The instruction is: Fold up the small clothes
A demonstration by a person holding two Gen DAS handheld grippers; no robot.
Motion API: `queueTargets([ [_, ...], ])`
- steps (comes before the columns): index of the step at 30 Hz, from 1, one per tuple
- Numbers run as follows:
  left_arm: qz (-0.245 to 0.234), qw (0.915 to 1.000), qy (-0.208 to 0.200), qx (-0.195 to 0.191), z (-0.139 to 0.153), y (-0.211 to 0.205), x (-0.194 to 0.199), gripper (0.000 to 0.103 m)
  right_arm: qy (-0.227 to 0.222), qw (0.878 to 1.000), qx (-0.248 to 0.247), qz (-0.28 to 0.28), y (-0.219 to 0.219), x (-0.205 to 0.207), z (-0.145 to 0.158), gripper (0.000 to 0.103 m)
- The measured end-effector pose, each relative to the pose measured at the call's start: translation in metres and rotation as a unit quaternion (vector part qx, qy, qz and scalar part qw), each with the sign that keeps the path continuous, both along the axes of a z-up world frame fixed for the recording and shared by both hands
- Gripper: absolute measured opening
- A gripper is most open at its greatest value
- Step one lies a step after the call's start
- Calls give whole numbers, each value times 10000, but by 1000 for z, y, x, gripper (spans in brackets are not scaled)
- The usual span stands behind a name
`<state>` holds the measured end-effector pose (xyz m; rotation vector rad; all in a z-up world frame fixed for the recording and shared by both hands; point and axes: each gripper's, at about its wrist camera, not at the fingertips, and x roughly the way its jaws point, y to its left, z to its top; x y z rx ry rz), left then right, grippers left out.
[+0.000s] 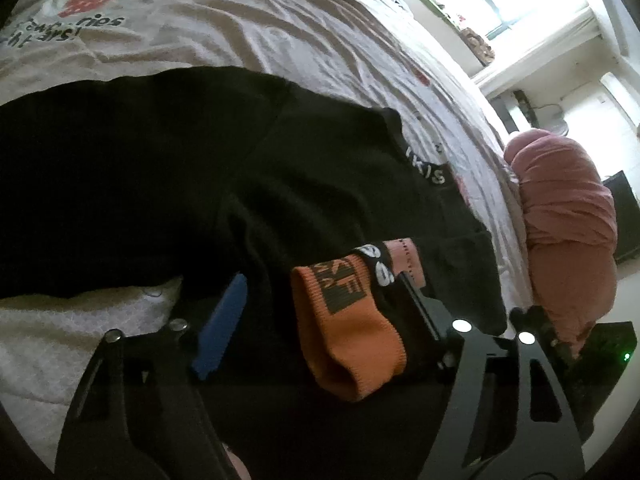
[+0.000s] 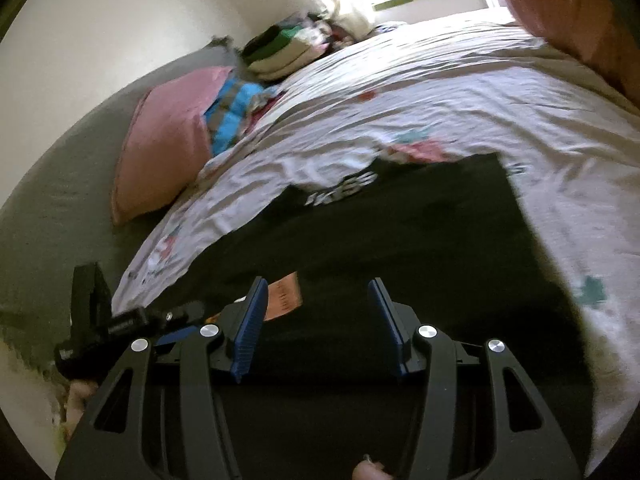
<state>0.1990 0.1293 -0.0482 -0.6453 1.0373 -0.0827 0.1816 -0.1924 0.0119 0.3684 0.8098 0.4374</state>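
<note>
One black garment; two grippers, left, right, fingers spread.

Garment spread flat on bedsheet of bed. Pillow left of sheet, folded clothes stack behind pillow. Waistband fold atop garment, between fingers of left claw. Right claw above garment's near edge.

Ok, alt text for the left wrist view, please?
The left gripper stands open over a black garment on a printed bedsheet, an orange-and-black sock draped against one finger. A pink bundle sits at the bed's edge.
</note>
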Motion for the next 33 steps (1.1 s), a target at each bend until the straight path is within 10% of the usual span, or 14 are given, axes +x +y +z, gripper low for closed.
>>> queueTargets([
  [13, -275, 9973, 239, -632, -13, -12, 0, 56, 22, 9985, 76, -535, -46, 3, -4, 53],
  [17, -221, 9990, 193, -350, -17, -20, 1, 45, 36, 9987, 77, -496, -44, 4, -5, 53],
  [19, -210, 9996, 102, -148, -16, -22, 1, 14, 32, 9987, 73, -498, -45, 4, -5, 53],
  [29, -541, 9863, -1344, 789, 54, -46, -17, 6, -25, 9970, -347, -692, -46, 7, -4, 53],
  [33, -529, 9872, -1148, 976, 49, -38, -11, 6, -99, 9926, -941, -765, -40, 9, -5, 53],
])
